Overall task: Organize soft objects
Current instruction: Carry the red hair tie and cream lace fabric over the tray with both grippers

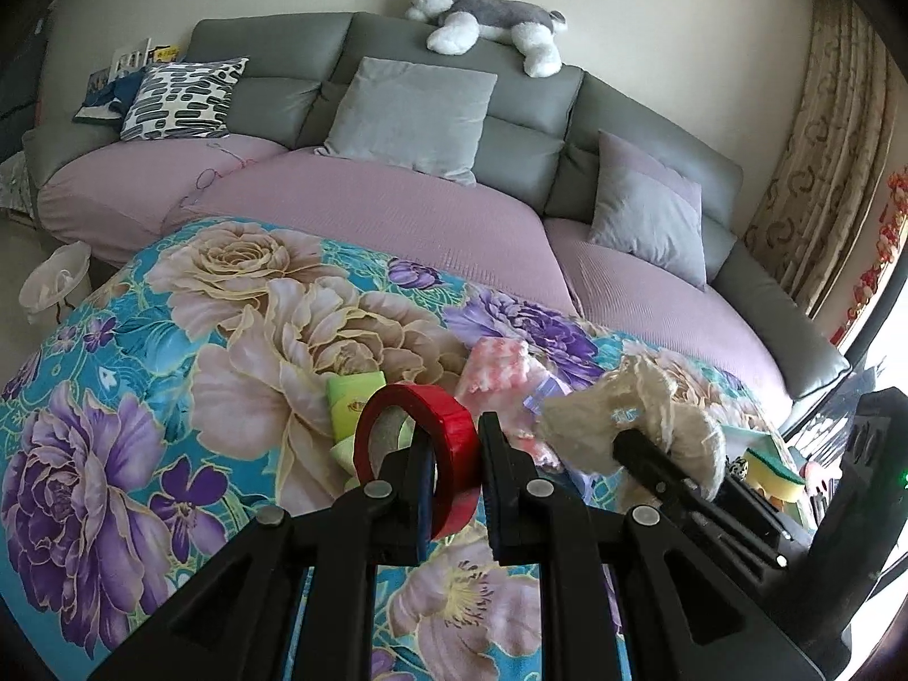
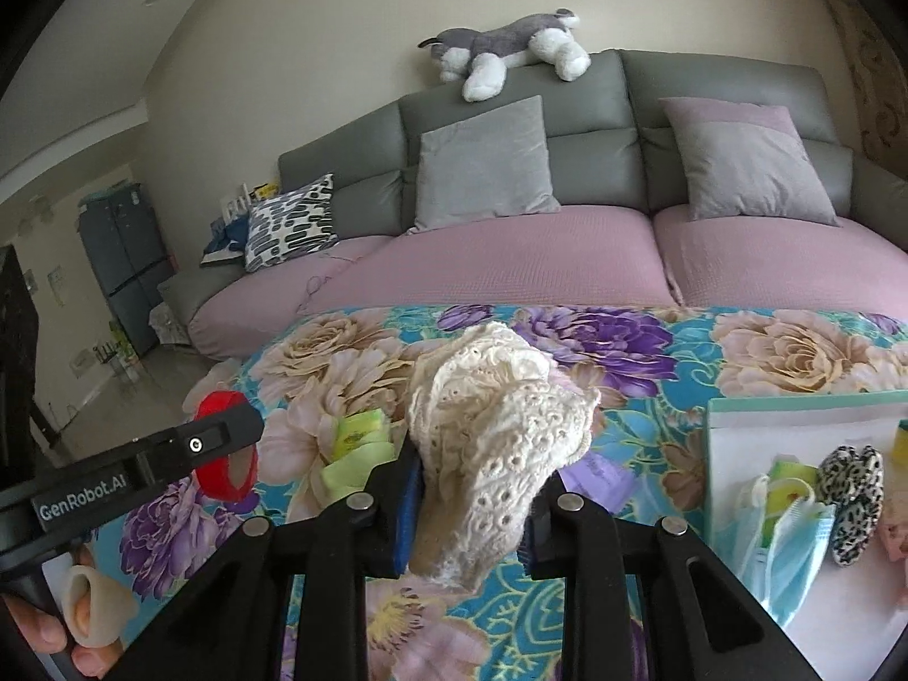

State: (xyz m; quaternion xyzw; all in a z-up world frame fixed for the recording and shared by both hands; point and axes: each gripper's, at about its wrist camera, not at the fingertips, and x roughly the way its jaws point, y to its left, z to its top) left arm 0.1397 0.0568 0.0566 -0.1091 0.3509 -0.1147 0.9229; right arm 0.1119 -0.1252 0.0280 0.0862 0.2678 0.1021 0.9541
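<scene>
**Inspector:** Start with the item in hand.

**Assistant:** A cream lace cloth [image 2: 488, 442], bunched, sits clamped between the jaws of the right gripper [image 2: 471, 516], raised above the floral blanket [image 2: 766, 352]. The left gripper [image 1: 454, 488] is clenched on a roll of red tape [image 1: 420, 454]; one finger passes through the roll's core, and the roll stands on edge above the blanket.

**Inspector:** Any legible writing?

**Assistant:** One mark only: "GenRobot.AI", white on black, along the side of the left gripper as the right camera sees it. The yellow-green packets [image 2: 357, 448] on the blanket carry print, too small to read.

**Inspector:** Surroundings?

**Assistant:** To the right, a white tray [image 2: 794, 425] holds a blue face mask [image 2: 794, 545] and a leopard-print item [image 2: 851, 494], possibly a hair tie. A pink-and-white cloth [image 1: 499, 369] lies on the blanket beyond the tape. Behind stands a grey sofa [image 2: 709, 79] with cushions and a plush dog [image 2: 511, 51] on its backrest.
</scene>
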